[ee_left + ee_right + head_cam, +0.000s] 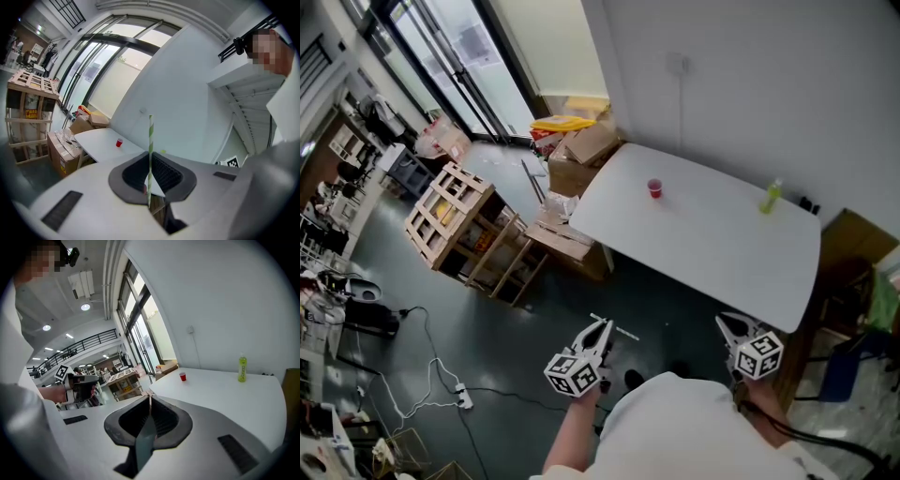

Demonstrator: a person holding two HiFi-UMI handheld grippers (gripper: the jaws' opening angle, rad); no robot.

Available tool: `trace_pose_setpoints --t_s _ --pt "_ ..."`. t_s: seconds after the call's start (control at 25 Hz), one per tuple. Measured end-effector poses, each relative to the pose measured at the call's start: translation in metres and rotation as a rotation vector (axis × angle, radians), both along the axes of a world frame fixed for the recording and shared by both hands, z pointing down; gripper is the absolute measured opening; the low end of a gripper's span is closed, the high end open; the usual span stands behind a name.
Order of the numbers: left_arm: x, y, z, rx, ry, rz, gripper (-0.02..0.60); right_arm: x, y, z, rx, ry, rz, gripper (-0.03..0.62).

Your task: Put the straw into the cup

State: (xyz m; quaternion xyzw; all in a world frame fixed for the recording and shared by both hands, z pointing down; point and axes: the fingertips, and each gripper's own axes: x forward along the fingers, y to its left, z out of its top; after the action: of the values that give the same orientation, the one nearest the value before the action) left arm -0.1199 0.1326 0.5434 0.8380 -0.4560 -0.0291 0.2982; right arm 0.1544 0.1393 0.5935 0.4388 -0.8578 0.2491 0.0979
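My left gripper (601,327) is shut on a green-and-white striped straw (150,140), which stands upright between the jaws in the left gripper view; in the head view the straw (622,331) lies crosswise at the jaw tips. A small red cup (654,188) stands on the white table (712,244), well ahead of both grippers. The cup (119,143) shows far off to the left of the straw. My right gripper (727,324) hangs near the table's front edge, shut with nothing in it. In its own view the cup (183,376) is beyond the jaw tips (150,397).
A green bottle (771,196) stands at the table's far right. Cardboard boxes (581,150) and wooden pallets (450,211) crowd the floor left of the table. Cables and a power strip (461,399) lie on the dark floor. A blue chair (844,366) sits to the right.
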Motion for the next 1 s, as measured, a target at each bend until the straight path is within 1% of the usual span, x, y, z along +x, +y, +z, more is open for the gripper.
trace_pose_setpoints --t_s 0.16,0.56,0.76,1.0 --pt "0.010 0.001 0.002 -0.006 0.003 -0.012 0.017 0.013 0.001 0.002 -0.005 0.003 -0.006 0.038" --pt "0.049 0.005 0.007 -0.007 0.017 -0.039 0.017 0.047 0.001 0.012 -0.025 -0.013 -0.052 0.038" --pt "0.049 0.001 0.013 -0.007 0.020 -0.060 0.017 0.048 -0.005 0.014 -0.025 -0.014 -0.062 0.038" --pt "0.046 -0.019 0.009 0.014 0.022 -0.060 0.017 0.049 -0.020 0.017 -0.025 -0.021 -0.041 0.038"
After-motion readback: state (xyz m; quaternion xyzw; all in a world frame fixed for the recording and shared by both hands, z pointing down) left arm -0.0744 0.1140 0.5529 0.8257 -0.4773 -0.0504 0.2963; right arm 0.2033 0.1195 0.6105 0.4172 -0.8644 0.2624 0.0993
